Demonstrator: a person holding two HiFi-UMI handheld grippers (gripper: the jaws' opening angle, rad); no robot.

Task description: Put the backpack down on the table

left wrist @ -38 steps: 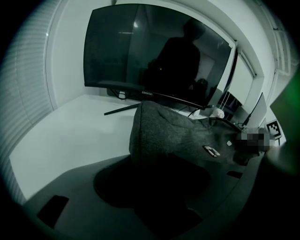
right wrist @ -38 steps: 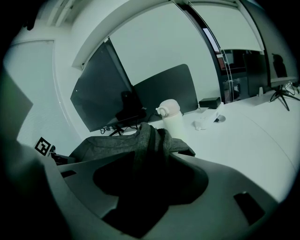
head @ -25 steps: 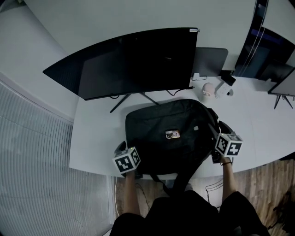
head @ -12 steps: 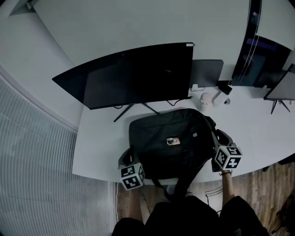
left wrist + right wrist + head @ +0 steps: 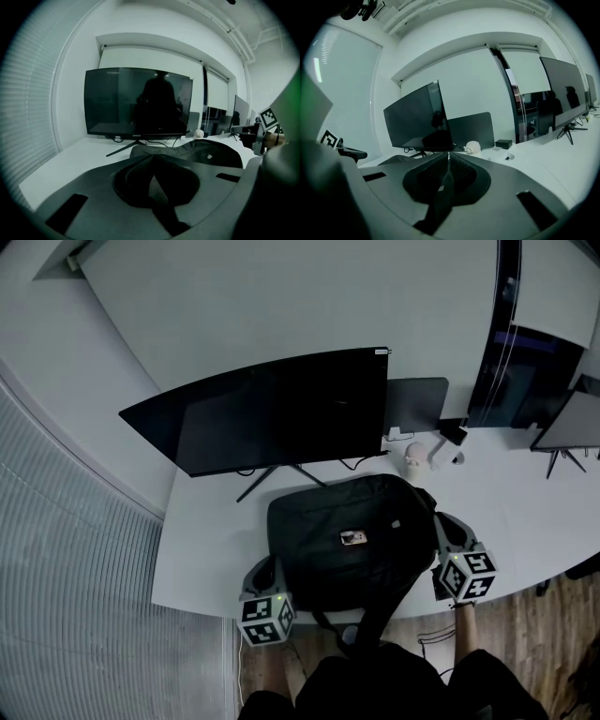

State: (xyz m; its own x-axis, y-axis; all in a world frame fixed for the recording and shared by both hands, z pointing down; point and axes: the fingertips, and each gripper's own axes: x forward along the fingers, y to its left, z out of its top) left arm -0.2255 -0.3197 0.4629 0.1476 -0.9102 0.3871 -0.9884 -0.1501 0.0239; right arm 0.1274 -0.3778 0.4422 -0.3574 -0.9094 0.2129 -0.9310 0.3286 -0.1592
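Backpack [image 5: 352, 540] lies flat on the white table [image 5: 202, 540] at centre frame, just below the dark curved monitor [image 5: 281, 409], with its strap [image 5: 377, 607] trailing over the table's near edge toward your body. Your left gripper [image 5: 260, 570] sits just beside the bag's lower left corner and your right gripper [image 5: 449, 521] just beside its right edge; whether either touches the fabric cannot be told. Both sets of jaws have just closed, pads meeting with nothing between them, so neither tool grips the bag.
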